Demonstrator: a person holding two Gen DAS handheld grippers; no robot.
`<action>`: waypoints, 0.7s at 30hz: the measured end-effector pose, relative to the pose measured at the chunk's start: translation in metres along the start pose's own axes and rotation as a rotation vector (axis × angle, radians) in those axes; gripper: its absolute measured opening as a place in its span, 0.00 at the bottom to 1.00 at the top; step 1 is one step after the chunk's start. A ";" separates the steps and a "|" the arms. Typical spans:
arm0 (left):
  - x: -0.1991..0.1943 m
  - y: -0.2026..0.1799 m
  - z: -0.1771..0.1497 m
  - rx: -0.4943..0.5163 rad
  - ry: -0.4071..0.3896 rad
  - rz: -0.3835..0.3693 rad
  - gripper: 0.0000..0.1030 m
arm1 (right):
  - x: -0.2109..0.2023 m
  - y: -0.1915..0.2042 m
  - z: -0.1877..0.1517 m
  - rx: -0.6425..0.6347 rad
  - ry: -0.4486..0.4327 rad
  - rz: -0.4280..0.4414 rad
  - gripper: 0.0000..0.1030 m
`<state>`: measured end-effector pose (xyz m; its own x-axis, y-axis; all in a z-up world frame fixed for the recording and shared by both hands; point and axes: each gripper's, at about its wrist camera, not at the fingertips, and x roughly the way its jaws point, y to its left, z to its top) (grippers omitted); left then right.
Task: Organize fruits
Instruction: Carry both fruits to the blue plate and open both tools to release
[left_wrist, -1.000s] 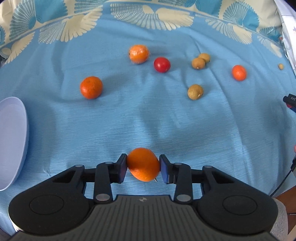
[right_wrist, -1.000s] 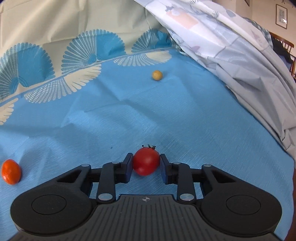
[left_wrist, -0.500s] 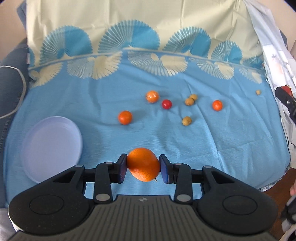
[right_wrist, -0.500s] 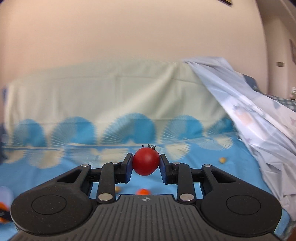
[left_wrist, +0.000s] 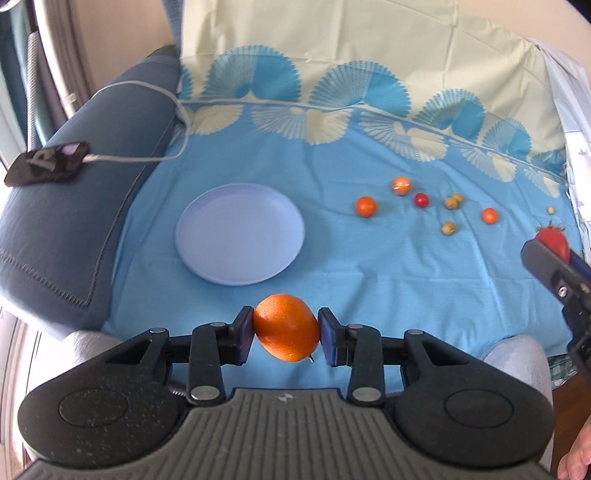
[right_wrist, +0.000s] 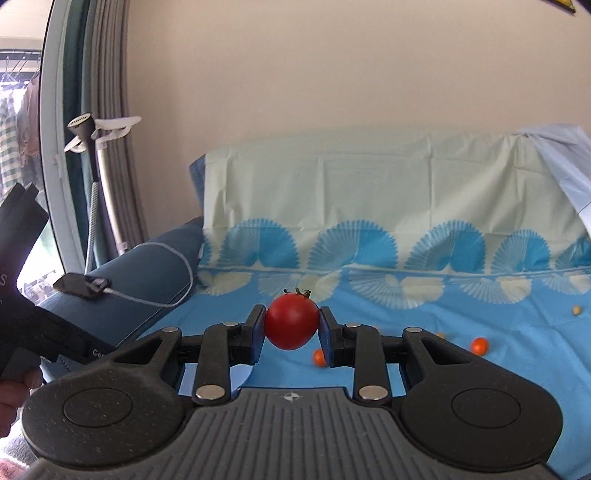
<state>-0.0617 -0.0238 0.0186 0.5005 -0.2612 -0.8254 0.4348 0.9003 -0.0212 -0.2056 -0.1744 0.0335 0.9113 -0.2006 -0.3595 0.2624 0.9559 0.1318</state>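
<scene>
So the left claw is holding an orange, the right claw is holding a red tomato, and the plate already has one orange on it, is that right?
Not quite. The left claw is holding the orange and the right claw is holding the red tomato, but the plate has nothing on it. The left wrist view shows this; the other fruits lie on the blue cloth to its right.

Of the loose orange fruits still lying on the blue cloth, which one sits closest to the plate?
The orange fruit at the left end of the scattered group, the one nearest the plate. The wrapped-looking one and the small one lie farther right.
</scene>
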 end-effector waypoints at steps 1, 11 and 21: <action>-0.002 0.008 -0.006 -0.012 -0.001 0.005 0.40 | -0.001 0.009 -0.003 -0.003 0.018 0.011 0.31; -0.020 0.062 -0.029 -0.114 -0.048 0.001 0.40 | 0.007 0.065 0.001 -0.083 0.090 0.066 0.31; -0.012 0.088 -0.031 -0.147 -0.056 -0.005 0.40 | 0.019 0.091 0.005 -0.137 0.131 0.059 0.31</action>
<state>-0.0525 0.0698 0.0095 0.5415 -0.2807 -0.7924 0.3251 0.9392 -0.1105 -0.1627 -0.0919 0.0429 0.8725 -0.1225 -0.4731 0.1563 0.9872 0.0328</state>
